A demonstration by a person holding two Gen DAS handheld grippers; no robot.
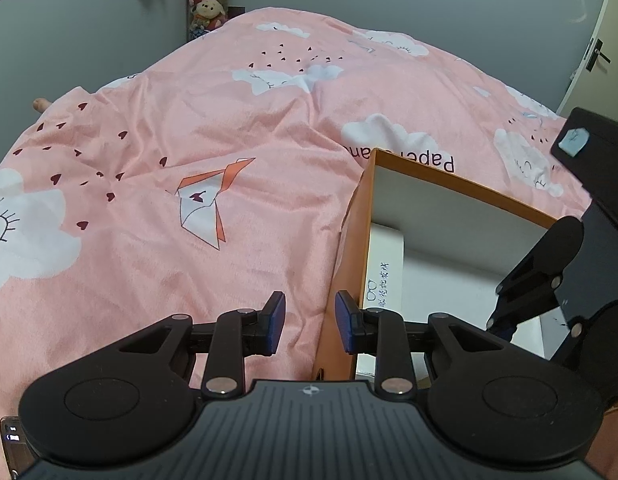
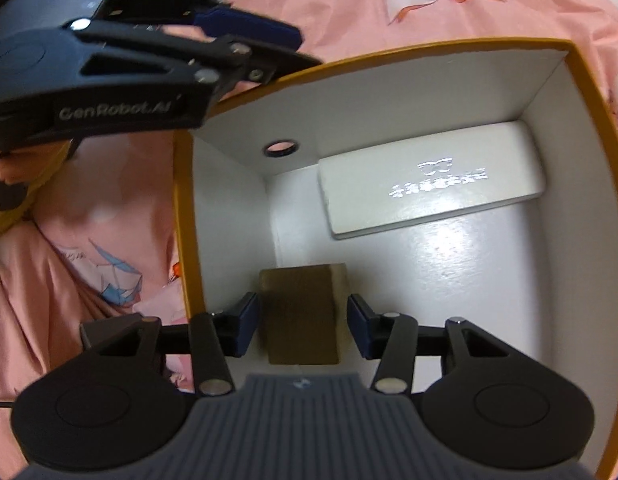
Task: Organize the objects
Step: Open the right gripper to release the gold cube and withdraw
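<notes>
While glare blurs the white case, print stays unreadable.

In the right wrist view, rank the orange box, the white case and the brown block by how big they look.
1. orange box
2. white case
3. brown block, though it sits nearest the camera, so it looks bigger than it is.

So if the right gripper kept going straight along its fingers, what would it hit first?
Most likely the brown block, which sits between the open right gripper fingers on the orange box floor. Beyond it lies the white case; depth is uncertain.
</notes>
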